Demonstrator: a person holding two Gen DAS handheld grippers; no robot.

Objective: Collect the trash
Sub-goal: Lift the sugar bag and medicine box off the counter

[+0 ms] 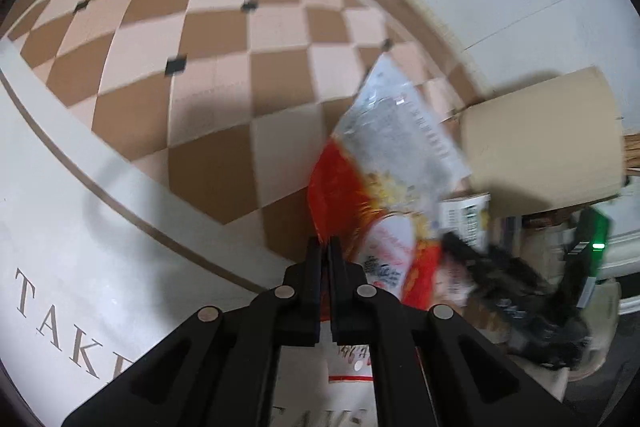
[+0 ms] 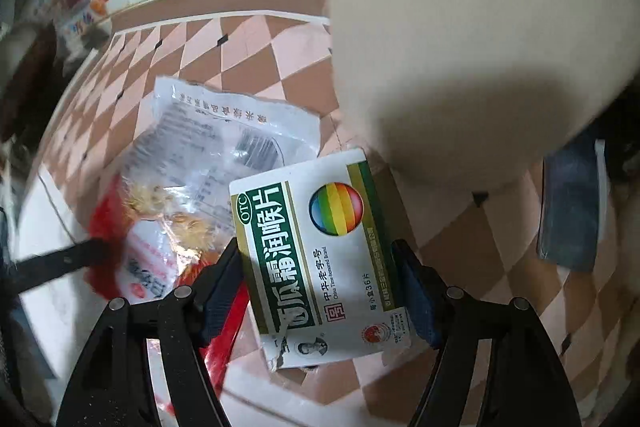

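Observation:
My left gripper (image 1: 326,247) is shut on the red lower edge of a crumpled red and clear snack bag (image 1: 384,155), which stands up from the fingers over the tiled floor. In the right wrist view the same bag (image 2: 224,131) lies to the left, and the left gripper's black fingers (image 2: 64,259) reach in at its red corner. My right gripper (image 2: 318,249) holds a white and green medicine box (image 2: 316,255) with a rainbow ball on it, a blue pad against each long side. That box (image 1: 464,215) and the blurred right gripper (image 1: 500,279) show at the right of the left wrist view.
A tan cardboard box (image 1: 540,147) stands close at the right and fills the upper right as a pale surface (image 2: 460,47). The floor (image 1: 224,67) is brown and pink checked tile. A white lettered surface (image 1: 60,227) lies at lower left. A dark blue object (image 2: 572,211) lies at right.

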